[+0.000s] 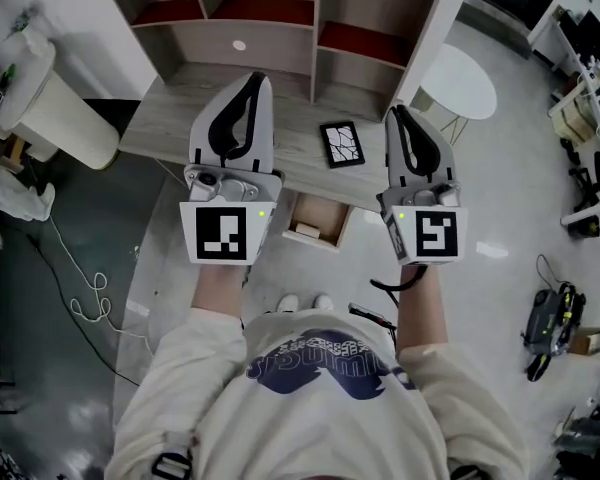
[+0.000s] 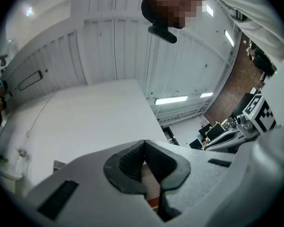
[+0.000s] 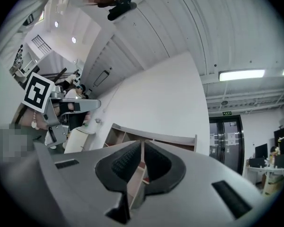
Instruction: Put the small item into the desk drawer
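The desk point(image 1: 180, 118) has an open drawer point(image 1: 332, 230) under its front edge, with a small pale item point(image 1: 306, 230) lying inside. My left gripper point(image 1: 252, 78) is raised over the desk's left half, jaws shut with nothing between them point(image 2: 143, 143). My right gripper point(image 1: 394, 111) is raised at the desk's right end, above and to the right of the drawer. Its jaw tips meet and hold nothing point(image 3: 142, 143). Both gripper views look up at the walls and ceiling, so neither shows the drawer.
A black-framed flat item point(image 1: 341, 143) lies on the desk between the grippers. A shelf unit point(image 1: 260, 28) stands at the desk's back. A round white table point(image 1: 458, 80) is to the right, a white cylinder point(image 1: 65, 118) to the left, and a cable point(image 1: 90, 298) lies on the floor.
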The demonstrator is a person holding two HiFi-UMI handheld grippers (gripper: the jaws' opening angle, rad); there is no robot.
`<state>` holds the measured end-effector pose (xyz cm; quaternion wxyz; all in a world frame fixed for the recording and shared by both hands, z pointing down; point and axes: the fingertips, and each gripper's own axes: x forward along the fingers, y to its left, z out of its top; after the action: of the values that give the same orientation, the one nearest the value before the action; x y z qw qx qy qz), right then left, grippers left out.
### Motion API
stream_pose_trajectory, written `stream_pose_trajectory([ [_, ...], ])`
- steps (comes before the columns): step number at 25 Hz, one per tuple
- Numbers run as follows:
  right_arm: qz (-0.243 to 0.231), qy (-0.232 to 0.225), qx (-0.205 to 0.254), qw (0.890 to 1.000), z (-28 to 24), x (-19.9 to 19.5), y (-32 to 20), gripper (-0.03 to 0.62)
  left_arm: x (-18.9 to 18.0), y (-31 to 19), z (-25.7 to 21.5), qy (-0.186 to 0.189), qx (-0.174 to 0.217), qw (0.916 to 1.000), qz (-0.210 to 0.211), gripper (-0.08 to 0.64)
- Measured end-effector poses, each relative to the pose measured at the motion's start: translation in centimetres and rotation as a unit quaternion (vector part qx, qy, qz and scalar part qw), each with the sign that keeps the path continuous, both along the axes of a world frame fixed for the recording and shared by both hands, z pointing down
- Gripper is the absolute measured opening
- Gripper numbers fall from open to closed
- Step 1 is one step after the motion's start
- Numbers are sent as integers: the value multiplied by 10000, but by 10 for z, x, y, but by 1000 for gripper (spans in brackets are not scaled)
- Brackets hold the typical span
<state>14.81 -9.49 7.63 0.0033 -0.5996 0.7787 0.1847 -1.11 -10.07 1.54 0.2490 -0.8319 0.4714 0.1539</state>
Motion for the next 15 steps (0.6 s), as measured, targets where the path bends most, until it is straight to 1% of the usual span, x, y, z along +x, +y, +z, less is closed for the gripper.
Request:
stream_pose_trajectory([
  [2,17,33,111,9999,-6,1,1,14,1,-2,0,6,-31,10000,36,9],
  [8,58,99,229,9997,-10,4,-2,6,3,-4,-4,0,6,10000,90,8],
  [15,138,144,79,9998,1,4,-7,0,7,-11,5,-77,-150,9999,37,8],
])
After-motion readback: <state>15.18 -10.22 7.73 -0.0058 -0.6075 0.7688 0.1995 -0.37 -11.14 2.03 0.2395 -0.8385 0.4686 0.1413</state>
